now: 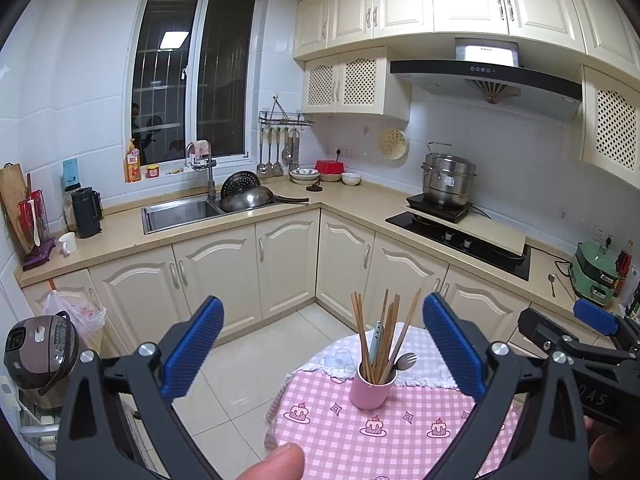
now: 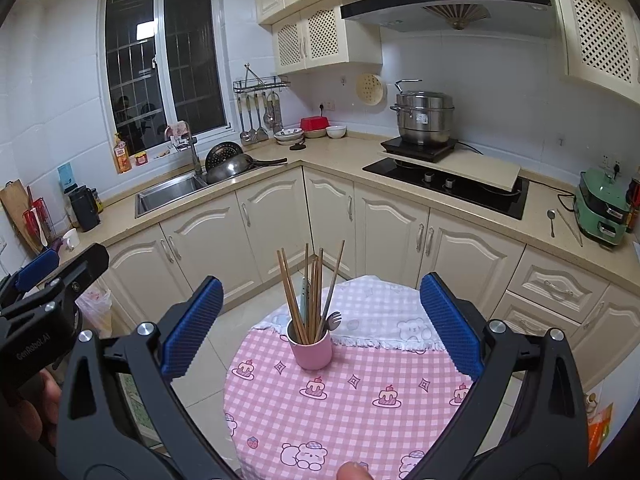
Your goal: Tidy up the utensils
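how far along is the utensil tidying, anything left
Looks mostly done: chopsticks and a spork already stand in the pink cup. Nothing is in hand; left gripper and right gripper are both open. Possibly left: a spoon and loose chopsticks on the counter.

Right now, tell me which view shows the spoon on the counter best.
The right wrist view: the spoon lies in open sight on the counter beside the green cooker. The left wrist view shows it too, but smaller and nearer the edge.
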Demonstrator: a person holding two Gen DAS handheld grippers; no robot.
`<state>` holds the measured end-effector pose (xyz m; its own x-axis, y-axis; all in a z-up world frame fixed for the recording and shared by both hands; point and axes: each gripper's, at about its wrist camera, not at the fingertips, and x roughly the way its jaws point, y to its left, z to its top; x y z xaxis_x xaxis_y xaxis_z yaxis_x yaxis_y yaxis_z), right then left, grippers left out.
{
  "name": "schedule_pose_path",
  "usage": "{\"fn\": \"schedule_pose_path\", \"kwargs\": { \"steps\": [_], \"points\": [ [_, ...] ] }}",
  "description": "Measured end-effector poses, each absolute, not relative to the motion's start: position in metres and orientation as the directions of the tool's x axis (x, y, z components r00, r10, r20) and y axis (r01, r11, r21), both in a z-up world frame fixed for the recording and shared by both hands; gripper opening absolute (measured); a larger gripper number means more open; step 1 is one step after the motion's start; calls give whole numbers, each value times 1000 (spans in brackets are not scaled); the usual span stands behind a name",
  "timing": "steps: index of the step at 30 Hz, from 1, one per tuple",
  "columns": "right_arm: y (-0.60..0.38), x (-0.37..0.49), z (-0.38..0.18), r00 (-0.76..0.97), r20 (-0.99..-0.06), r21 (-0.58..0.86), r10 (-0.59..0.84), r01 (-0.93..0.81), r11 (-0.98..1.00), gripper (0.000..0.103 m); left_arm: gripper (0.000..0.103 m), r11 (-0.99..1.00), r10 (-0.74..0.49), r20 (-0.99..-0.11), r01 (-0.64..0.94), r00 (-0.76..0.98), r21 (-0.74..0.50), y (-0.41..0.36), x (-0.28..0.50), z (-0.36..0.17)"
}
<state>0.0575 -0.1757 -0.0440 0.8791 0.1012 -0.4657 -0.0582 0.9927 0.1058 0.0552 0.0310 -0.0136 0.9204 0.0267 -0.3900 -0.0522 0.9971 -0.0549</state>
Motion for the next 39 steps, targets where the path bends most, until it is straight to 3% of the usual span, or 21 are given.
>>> {"fn": "schedule_pose_path", "kwargs": {
  "steps": [39],
  "points": [
    [-175,58,-55,869,-483,120,109,-57,991,97,98,999,27,-357,-32,934,-9,21,53,-14]
  ]
}}
